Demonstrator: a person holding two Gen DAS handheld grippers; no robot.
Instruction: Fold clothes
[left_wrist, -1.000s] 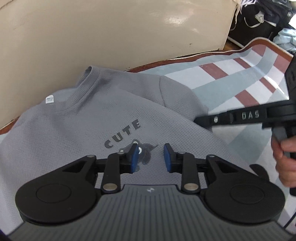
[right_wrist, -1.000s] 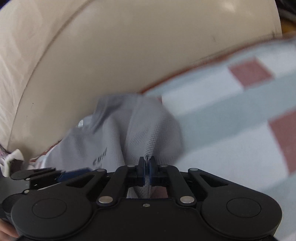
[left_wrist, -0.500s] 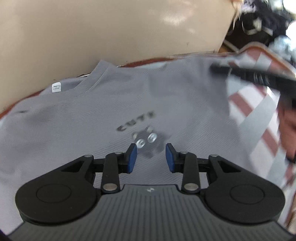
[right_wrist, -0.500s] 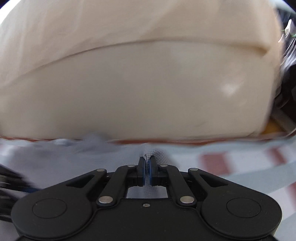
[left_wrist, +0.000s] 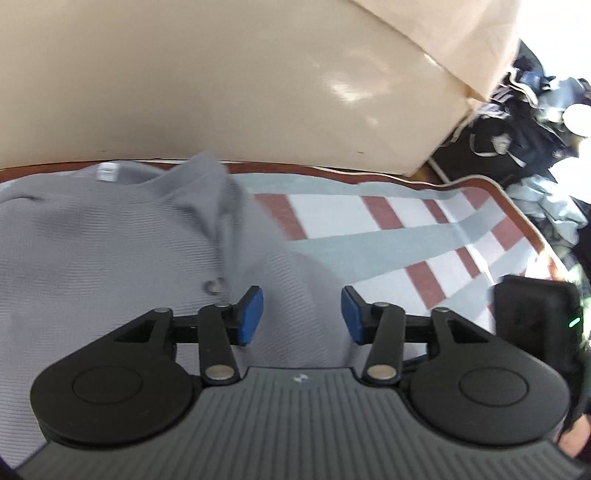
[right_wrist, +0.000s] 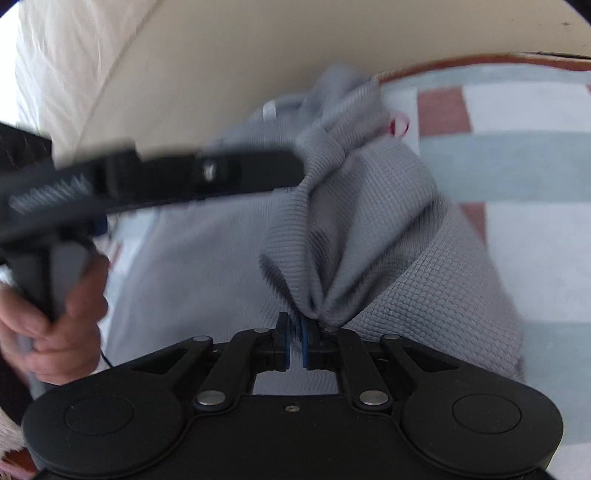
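Grey T-shirt (left_wrist: 110, 240) lying on the checked rug (left_wrist: 388, 236), collar end against the rug's far edge under the beige sofa base (left_wrist: 258, 81). White neck label (left_wrist: 106, 172) visible near that edge.

Right gripper (right_wrist: 294, 343): fingers nearly closed, pinching a bunched piece of the T-shirt (right_wrist: 369, 236), knit gathered into pleats right at the blue pads (right_wrist: 305, 343). Same pinch as 0.5 s ago, but now pulled back over the shirt instead of out toward the sofa; camera sees the fabric cone and rug squares rather than mostly sofa.

Left gripper (left_wrist: 302, 314): fingers wide, holding nothing, hovering above the shirt's right part. Gap clearly wider than 0.5 s ago. Seen in the right wrist view as a blurred black bar (right_wrist: 207, 173) crossing over the shirt, gripped by a hand (right_wrist: 55, 314) at lower left.

Changes vs earlier left view: right side of shirt no longer spread flat toward the rug's right edge; folded inward, with a raised ridge (left_wrist: 221, 206) running from the collar down. "CUTE" print gone from sight, only a small dark mark (left_wrist: 214, 286) left showing by the fold. More red-and-blue rug exposed on the right. Pile of dark clothes (left_wrist: 517, 110) past the rug's far right corner.
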